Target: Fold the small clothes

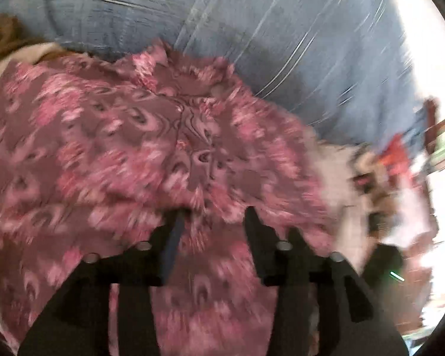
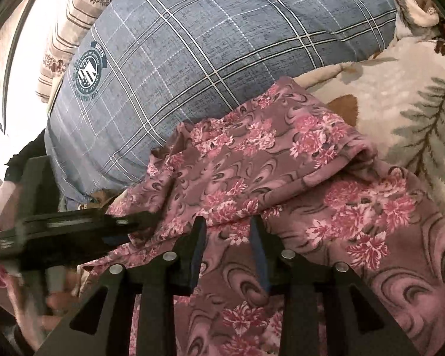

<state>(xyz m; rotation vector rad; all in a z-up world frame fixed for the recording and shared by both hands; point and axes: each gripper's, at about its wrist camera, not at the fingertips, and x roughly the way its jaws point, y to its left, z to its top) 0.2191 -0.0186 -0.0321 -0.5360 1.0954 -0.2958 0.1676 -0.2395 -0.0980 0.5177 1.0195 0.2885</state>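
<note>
A mauve garment with pink flowers lies rumpled on the bed; the left wrist view is motion-blurred. My left gripper sits low over it with its jaws apart, cloth lying between and under the fingers. In the right wrist view the same garment is bunched in folds. My right gripper is open, its fingers resting on the cloth with a fold between them. The left gripper shows at the left of that view, its tip touching the garment's left edge.
A blue plaid pillow lies behind the garment, also in the left wrist view. A cream blanket with leaf print lies to the right. A striped pillow is at the far left. Blurred coloured items sit at right.
</note>
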